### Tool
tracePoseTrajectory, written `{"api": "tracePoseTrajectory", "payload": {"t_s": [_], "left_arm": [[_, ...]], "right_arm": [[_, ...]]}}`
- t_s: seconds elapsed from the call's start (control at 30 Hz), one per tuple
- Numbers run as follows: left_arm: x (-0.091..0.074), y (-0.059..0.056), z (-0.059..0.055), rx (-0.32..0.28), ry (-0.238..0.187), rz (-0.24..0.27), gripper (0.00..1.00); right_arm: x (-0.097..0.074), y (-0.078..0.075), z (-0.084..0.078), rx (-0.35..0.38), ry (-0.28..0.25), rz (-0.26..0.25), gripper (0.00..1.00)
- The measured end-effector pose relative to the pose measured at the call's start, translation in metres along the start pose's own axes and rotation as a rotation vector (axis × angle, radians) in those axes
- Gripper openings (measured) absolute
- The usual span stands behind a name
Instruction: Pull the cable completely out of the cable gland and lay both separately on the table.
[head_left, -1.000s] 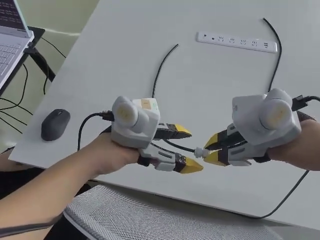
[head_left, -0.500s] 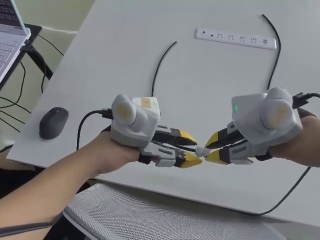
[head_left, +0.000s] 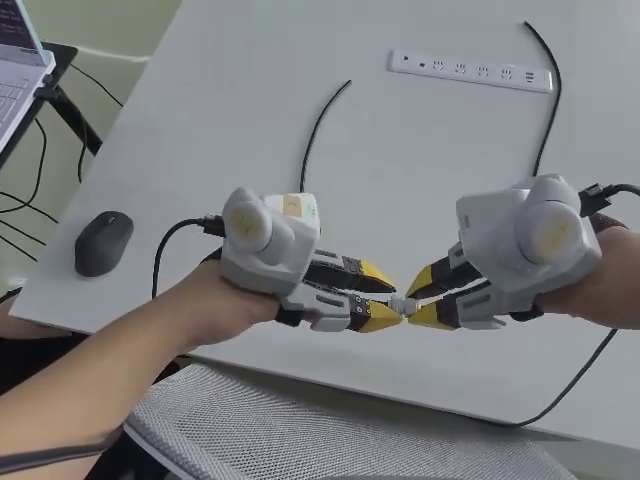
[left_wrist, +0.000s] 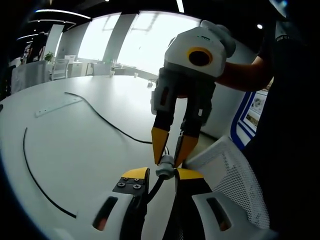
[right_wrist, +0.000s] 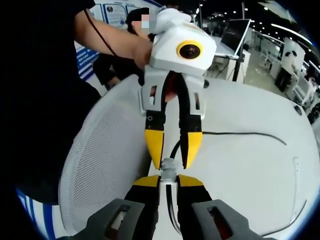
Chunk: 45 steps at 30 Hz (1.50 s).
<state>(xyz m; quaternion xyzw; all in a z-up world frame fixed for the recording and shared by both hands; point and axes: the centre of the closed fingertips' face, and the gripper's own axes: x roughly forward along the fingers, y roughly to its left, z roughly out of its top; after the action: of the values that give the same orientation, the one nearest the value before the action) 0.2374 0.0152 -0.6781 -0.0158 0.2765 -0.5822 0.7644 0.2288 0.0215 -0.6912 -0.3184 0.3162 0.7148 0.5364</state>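
Observation:
A small white cable gland hangs in the air over the table's near edge, between the two grippers' yellow tips. My right gripper is shut on the gland, which pokes out from its tips. From the gland a black cable runs back through my left gripper and out onto the white table. In the left gripper view my left gripper is shut on the cable just behind the gland, and the right gripper's fingertips close in from above.
A white power strip lies at the far side, its black cord running toward me. A dark mouse sits near the left edge, with a laptop beyond it. A grey mesh chair is below the front edge.
My left gripper's jaws, wide apart a second ago, have shut on the cable beside the gland. The right gripper has kept its hold and both have stayed in place.

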Motion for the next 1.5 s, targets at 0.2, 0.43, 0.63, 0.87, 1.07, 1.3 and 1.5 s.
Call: {"api": "tracePoseTrajectory", "payload": {"t_s": [0.2, 0.43, 0.63, 0.87, 1.07, 1.3, 1.5], "left_arm": [[0.002, 0.0, -0.003, 0.005, 0.013, -0.005, 0.2], [0.004, 0.002, -0.006, 0.025, 0.014, -0.016, 0.16], [0.005, 0.004, -0.006, 0.054, 0.007, -0.005, 0.16], [0.004, 0.006, -0.005, 0.062, 0.017, 0.017, 0.15], [-0.001, 0.006, 0.003, 0.036, 0.017, 0.024, 0.15], [-0.006, -0.002, 0.014, 0.021, 0.014, 0.026, 0.15], [-0.009, -0.004, 0.016, 0.049, 0.021, 0.03, 0.15]], "right_arm": [[0.0, 0.0, -0.001, -0.009, 0.0, 0.009, 0.07], [0.0, 0.0, -0.002, -0.022, -0.003, 0.015, 0.07], [-0.001, -0.002, -0.003, -0.011, -0.014, 0.015, 0.07], [-0.001, -0.005, -0.002, -0.008, -0.043, -0.002, 0.07], [-0.008, -0.007, 0.004, 0.013, -0.104, -0.016, 0.08], [-0.015, -0.006, 0.014, 0.113, -0.204, -0.028, 0.08], [-0.022, -0.005, 0.015, 0.204, -0.27, -0.021, 0.09]]}}
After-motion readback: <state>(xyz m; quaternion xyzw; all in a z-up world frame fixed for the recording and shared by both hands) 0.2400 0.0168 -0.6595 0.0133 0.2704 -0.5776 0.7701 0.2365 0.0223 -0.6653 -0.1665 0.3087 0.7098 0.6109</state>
